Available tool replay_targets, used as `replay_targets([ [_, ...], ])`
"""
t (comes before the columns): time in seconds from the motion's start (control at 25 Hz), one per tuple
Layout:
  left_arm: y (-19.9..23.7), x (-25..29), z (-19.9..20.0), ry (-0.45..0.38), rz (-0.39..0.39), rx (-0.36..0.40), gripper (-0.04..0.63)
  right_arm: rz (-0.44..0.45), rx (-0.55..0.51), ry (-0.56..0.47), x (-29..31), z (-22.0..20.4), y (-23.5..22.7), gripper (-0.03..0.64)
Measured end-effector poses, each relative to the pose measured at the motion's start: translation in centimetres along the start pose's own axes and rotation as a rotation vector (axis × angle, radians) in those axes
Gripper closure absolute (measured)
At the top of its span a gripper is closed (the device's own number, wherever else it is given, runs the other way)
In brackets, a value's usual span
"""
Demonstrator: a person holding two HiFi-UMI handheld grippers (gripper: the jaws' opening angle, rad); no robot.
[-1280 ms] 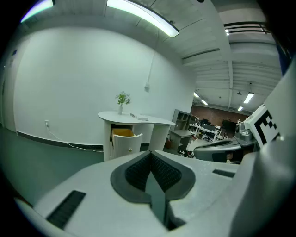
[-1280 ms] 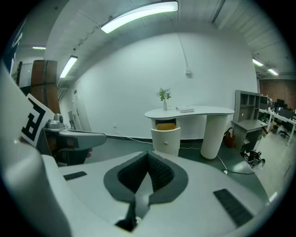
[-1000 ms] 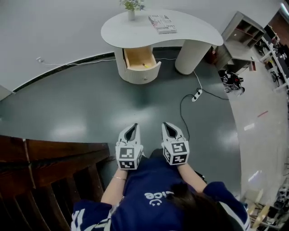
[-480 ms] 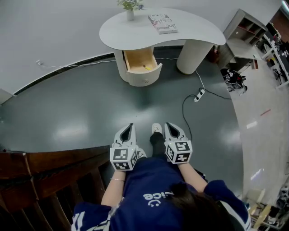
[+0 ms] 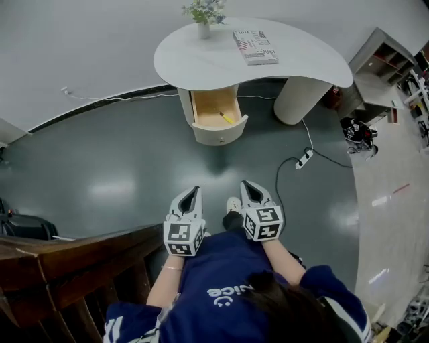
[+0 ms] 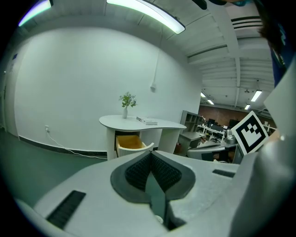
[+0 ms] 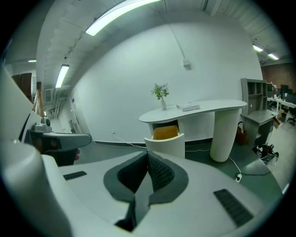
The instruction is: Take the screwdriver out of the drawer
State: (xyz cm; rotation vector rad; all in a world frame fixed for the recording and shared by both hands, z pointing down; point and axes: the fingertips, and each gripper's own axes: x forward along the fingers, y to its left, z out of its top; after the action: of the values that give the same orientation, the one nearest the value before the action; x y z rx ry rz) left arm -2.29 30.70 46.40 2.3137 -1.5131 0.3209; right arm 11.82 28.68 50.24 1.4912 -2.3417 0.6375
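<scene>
Standing well back from the white desk [image 5: 201,63], a person in a blue top held the left gripper [image 5: 193,191] and the right gripper [image 5: 249,185] side by side low in the head view. Both pointed toward the desk at the top of the frame. Only that view looked down into the open drawer [image 5: 220,136] under the desk's left end. There the screwdriver [image 5: 227,118], a small yellow thing, lay on the wooden bottom toward the right side, well apart from both grippers. The same view also showed a book [image 5: 255,45] and a potted plant [image 5: 204,12] on the desktop, a power strip [image 5: 303,159] on the dark floor [image 5: 120,167] at the right, and a wooden railing [image 5: 74,264] at lower left.

The left gripper view settled that gripper's jaws: its ribbed pads [image 6: 138,172] met along a line with nothing between them. Beyond them the drawer appeared from the front, its yellowish inside visible, but the screwdriver could not be made out. The right gripper's marker cube [image 6: 250,132] stood at the right edge.

The right gripper view showed its own pads [image 7: 159,173] pressed together and empty, with the drawer front and desk ahead at centre. A ceiling light strip [image 7: 125,16] ran overhead, outside what the head view took in.
</scene>
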Motion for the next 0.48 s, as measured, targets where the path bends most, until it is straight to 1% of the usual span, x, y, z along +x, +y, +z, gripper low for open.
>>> replay_targets([
  [0.08,0.5,1.6,0.8,0.006,0.041,0.012,0.591,0.024,-0.001,0.0,1.6,1.2,-1.2,0.61],
  [0.16,0.8,3.1,1.8,0.001,0.071,0.007,0.591,0.052,-0.012,0.002,3.2,2.6,-2.2,0.609],
  [0.32,0.4,6.1,3.4,-0.009,0.075,-0.007,0.591,0.107,-0.034,0.008,5.8,4.7,-4.0,0.609],
  [0.48,1.2,9.0,4.4,0.007,0.157,-0.012,0.591,0.147,-0.036,0.012,7.8,5.8,-6.2,0.609],
])
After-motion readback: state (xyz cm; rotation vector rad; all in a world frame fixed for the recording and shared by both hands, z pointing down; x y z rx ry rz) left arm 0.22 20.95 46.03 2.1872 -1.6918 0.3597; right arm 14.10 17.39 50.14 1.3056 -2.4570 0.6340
